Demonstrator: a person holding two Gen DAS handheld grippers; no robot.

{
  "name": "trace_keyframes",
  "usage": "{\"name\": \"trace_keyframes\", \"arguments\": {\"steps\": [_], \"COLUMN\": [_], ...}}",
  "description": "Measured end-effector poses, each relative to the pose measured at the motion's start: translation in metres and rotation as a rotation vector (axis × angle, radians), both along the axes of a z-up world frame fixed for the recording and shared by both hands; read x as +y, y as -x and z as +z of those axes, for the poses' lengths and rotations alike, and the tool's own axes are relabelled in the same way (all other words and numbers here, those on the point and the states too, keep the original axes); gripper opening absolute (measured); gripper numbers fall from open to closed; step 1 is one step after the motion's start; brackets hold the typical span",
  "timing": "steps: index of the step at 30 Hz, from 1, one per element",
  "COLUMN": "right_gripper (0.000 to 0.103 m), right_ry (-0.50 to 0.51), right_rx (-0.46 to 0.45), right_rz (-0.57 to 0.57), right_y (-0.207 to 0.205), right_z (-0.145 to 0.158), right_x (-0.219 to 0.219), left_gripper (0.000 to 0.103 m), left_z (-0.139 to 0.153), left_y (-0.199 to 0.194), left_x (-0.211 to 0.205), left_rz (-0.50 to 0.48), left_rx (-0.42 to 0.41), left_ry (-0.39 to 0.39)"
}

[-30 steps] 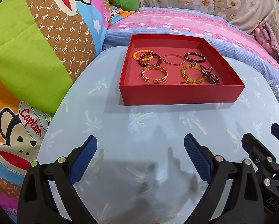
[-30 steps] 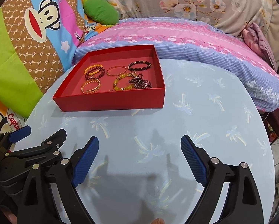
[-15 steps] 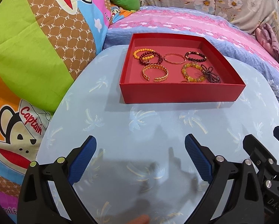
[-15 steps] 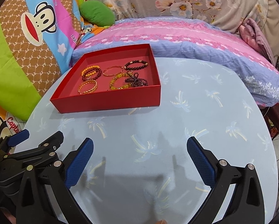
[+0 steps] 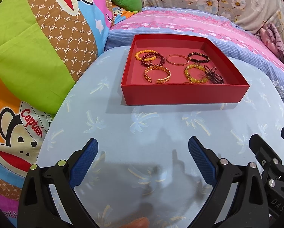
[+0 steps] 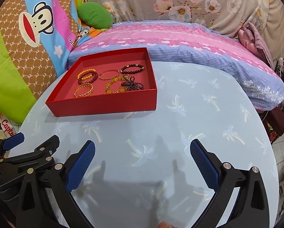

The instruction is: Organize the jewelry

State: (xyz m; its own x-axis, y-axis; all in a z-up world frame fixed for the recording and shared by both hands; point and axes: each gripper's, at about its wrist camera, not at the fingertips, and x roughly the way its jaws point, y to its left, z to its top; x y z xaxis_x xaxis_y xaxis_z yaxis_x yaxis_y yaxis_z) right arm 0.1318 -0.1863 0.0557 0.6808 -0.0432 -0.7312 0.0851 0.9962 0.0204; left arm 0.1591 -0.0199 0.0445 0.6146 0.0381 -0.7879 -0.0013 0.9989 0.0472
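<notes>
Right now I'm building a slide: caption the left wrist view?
Open left gripper hovers over palm-print table before red tray of bracelets.

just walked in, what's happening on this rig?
A jewelry sort that looks done or paused. Both handheld grippers, the left gripper and right gripper, hang open and empty over the blue palm-print table. All the bracelets lie inside the red tray, including a gold cuff, a thin gold bangle and several beaded ones. Nothing is being held.
</notes>
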Motion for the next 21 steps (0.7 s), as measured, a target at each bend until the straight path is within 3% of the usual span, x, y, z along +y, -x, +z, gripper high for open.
{"name": "trace_keyframes", "arguments": {"steps": [21], "right_gripper": [0.097], "right_ry": [0.011], "right_rx": [-0.008], "right_rz": [-0.001], "right_y": [0.0025], "right_z": [-0.0016], "right_x": [0.0012], "left_gripper": [0.092], "left_z": [-0.0018], "left_y": [0.0008], "left_x": [0.0020], "left_rz": [0.010], "left_rx": [0.004], "left_ry": [-0.008]}}
